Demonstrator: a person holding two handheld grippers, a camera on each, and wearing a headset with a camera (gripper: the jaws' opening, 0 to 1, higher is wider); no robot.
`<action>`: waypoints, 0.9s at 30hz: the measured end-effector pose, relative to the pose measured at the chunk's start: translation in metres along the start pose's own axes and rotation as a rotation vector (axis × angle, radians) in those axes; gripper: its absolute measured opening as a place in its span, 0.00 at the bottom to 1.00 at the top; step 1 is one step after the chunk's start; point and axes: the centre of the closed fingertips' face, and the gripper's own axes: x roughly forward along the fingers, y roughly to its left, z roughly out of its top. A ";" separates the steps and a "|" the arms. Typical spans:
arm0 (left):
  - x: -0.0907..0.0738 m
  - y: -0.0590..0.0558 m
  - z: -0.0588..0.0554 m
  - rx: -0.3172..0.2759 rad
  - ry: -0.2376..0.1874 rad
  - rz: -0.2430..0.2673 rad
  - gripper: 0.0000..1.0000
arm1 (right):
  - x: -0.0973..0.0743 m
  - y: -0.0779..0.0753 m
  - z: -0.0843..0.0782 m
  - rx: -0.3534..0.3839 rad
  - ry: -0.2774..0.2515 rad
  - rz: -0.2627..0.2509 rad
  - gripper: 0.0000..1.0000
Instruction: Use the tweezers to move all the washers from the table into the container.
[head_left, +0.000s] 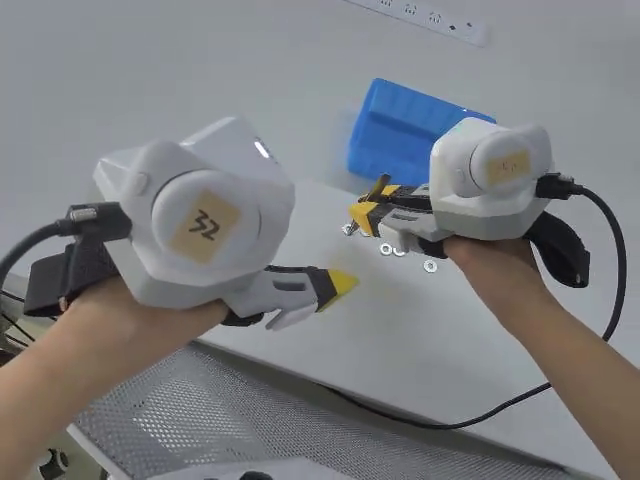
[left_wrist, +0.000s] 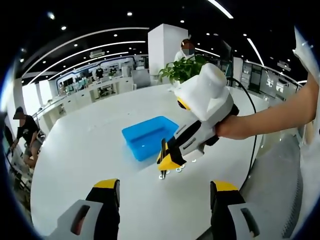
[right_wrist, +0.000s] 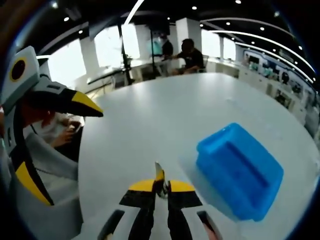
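Head view: white table (head_left: 440, 330) runs across the frame; left gripper (head_left: 322, 295) sits low at the near left over the table's edge; right gripper (head_left: 366, 214) is farther in on the right, just in front of the blue container (head_left: 415, 135), which stands on the table; left gripper view has its own jaws spread wide with nothing between them, and the right gripper (left_wrist: 167, 161) beyond them, tilted down at the table; right gripper view shows its jaws pinched together on the tweezers (right_wrist: 158, 175), which stick out forward, container (right_wrist: 240, 172) off to the right; tweezers (left_wrist: 162, 159) point down, tips at the table surface just beside the washers (left_wrist: 178, 169); tips look close together, cannot tell whether they grip a washer; a few small washers (head_left: 430, 266) lie on the table under the right gripper, near the container but outside it.
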 end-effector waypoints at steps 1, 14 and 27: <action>0.000 0.000 0.000 0.001 0.000 0.002 0.75 | 0.001 0.000 0.000 -0.005 0.001 -0.002 0.05; 0.000 -0.001 -0.004 -0.009 0.015 -0.004 0.82 | -0.001 -0.005 -0.001 0.030 -0.025 -0.040 0.04; -0.004 -0.004 -0.003 -0.027 0.008 0.006 0.98 | -0.021 -0.013 0.023 0.120 -0.106 -0.028 0.03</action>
